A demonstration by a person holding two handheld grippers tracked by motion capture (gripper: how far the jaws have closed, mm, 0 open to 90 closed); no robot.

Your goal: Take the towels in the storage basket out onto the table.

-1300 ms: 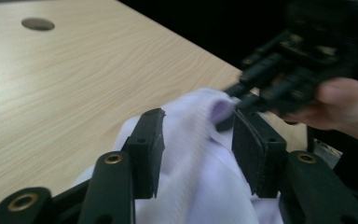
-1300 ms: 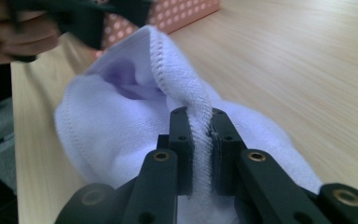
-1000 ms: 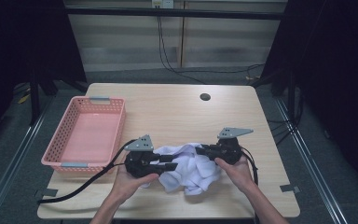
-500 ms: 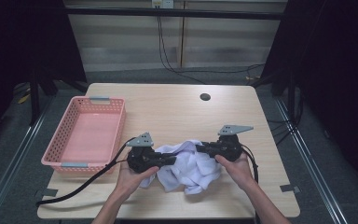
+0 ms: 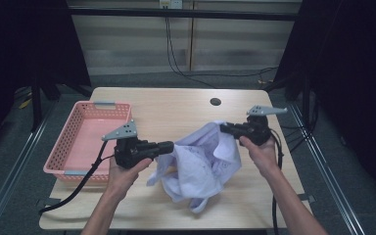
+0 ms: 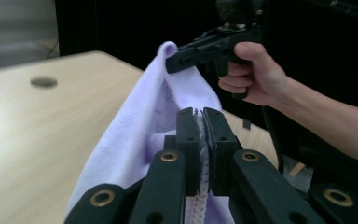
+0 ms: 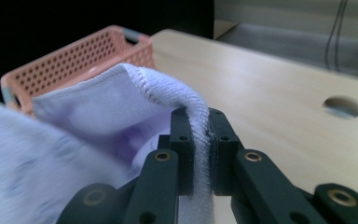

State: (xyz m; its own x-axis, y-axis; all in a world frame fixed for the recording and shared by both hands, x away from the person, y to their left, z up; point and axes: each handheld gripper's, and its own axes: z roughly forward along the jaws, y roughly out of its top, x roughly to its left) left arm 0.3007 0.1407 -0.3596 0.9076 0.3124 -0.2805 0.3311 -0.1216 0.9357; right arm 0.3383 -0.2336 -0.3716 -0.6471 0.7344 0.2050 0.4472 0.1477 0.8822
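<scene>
Worktop (image 5: 176, 110): pale wood, rectangular, with rounded corners.
Hole (image 5: 215, 102): small, round and dark, near the far edge.
Basket (image 5: 68, 147): pink, perforated, on the left side.
Garment (image 5: 200, 166): pale lilac, its lower folds resting near the front edge.

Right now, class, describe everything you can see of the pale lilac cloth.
The cloth is soft, pale lilac fabric with small dark specks and a stitched hem. It hangs crumpled between the left gripper and right gripper, each shut on an edge. Its upper part is lifted; the lower folds trail onto the wooden table.
</scene>
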